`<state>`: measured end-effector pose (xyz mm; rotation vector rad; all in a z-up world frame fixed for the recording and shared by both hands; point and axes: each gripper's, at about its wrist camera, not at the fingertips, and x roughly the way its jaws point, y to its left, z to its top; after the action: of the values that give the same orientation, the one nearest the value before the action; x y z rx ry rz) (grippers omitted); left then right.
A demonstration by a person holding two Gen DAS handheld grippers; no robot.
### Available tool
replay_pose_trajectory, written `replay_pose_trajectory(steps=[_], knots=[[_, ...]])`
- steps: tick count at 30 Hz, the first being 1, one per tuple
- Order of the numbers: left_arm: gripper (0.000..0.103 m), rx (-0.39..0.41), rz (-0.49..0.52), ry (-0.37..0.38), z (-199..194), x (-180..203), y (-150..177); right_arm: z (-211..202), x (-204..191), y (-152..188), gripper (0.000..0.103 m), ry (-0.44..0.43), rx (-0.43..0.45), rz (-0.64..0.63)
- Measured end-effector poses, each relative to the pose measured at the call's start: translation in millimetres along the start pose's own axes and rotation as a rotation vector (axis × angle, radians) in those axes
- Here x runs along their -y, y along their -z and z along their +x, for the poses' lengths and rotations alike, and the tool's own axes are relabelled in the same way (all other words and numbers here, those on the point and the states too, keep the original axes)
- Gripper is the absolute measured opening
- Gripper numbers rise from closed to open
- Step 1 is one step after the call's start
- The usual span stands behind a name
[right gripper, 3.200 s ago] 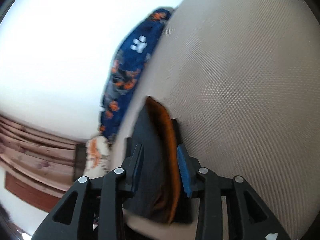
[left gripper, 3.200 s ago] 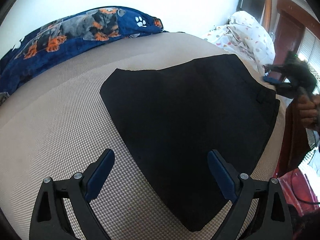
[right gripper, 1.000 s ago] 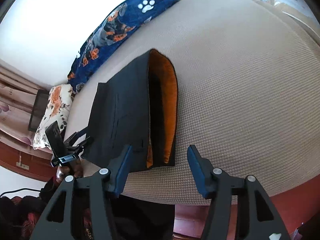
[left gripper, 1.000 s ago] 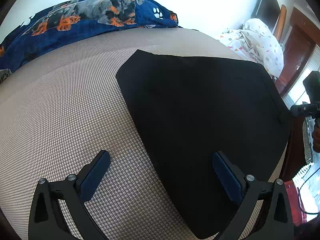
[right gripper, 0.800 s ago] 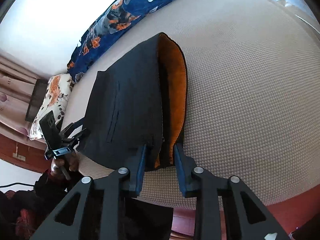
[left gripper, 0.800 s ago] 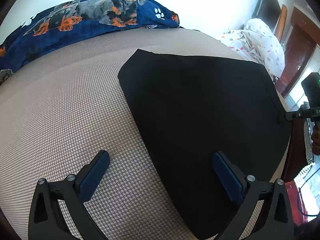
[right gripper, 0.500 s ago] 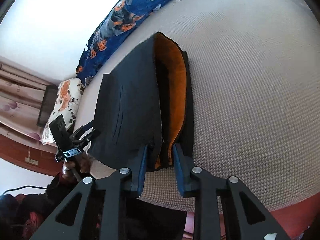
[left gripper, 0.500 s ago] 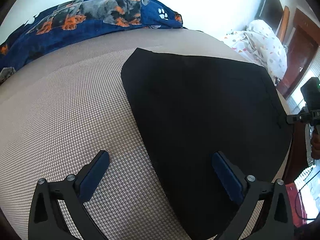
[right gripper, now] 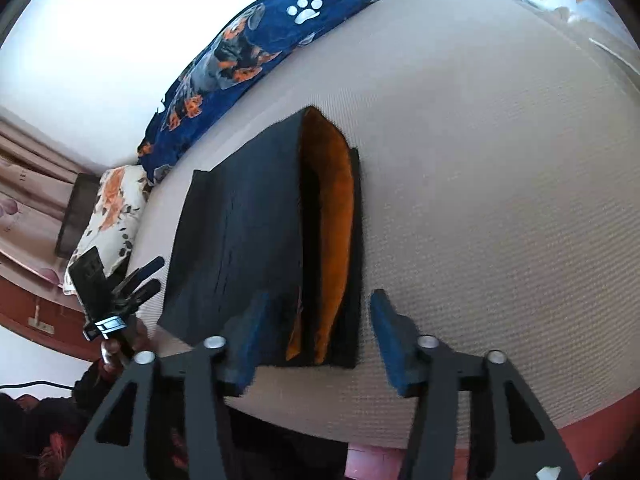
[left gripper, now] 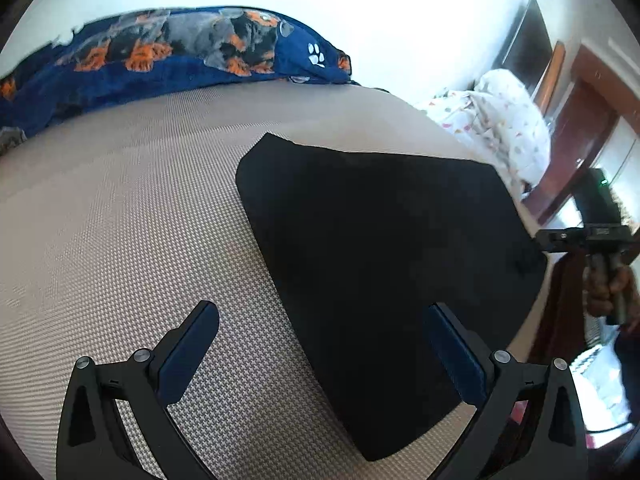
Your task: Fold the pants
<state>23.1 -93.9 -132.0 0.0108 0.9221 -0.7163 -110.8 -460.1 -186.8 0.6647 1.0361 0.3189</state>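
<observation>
The black pants (left gripper: pixel 384 248) lie folded flat on the beige bed cover (left gripper: pixel 120 220). In the right wrist view the pants (right gripper: pixel 240 248) show an orange lining (right gripper: pixel 332 240) at their open waist end. My left gripper (left gripper: pixel 324 344) is open, hovering over the near corner of the pants without touching. My right gripper (right gripper: pixel 316 336) is open, its fingers either side of the waist edge at the bed's border. Each gripper shows in the other's view, the right gripper (left gripper: pixel 576 236) and the left gripper (right gripper: pixel 132 284).
A blue dog-print blanket (left gripper: pixel 168 60) lies along the far side of the bed. A white patterned quilt (left gripper: pixel 508 120) and a floral pillow (right gripper: pixel 112 208) sit at the bed's ends. The bed edge (right gripper: pixel 400 428) drops off just below my right gripper.
My right gripper was shut on the waist edge half a second ago and has now opened and let it go. The left gripper has barely moved.
</observation>
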Motion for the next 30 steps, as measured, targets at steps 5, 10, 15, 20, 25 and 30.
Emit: replay_pose_trajectory(steps=[5, 10, 15, 20, 25, 30], knots=[[0.102, -0.034, -0.04, 0.038, 5.0, -18.5, -2.1, 12.7, 9.0, -14.2, 0.058, 0.006, -0.034, -0.006], [0.102, -0.096, -0.069, 0.191, 19.3, -28.2, -5.1, 28.4, 16.0, -21.5, 0.06, -0.062, -0.089, -0.001], [0.102, -0.16, -0.094, 0.429, 40.5, -29.9, -20.0, 38.3, 16.7, -29.5, 0.067, -0.155, -0.157, -0.026], [0.102, -0.178, -0.048, 0.484, 58.6, -24.6, -36.5, 50.6, 15.6, -39.6, 0.073, -0.264, -0.213, -0.052], [0.102, -0.19, 0.002, 0.481, 66.5, -17.7, -42.0, 59.7, 9.1, -45.1, 0.08, -0.336, -0.235, -0.101], [0.088, -0.189, -0.02, 0.475, 68.7, -17.5, -43.2, 66.6, -2.1, -47.7, 0.081, -0.338, -0.2, -0.124]])
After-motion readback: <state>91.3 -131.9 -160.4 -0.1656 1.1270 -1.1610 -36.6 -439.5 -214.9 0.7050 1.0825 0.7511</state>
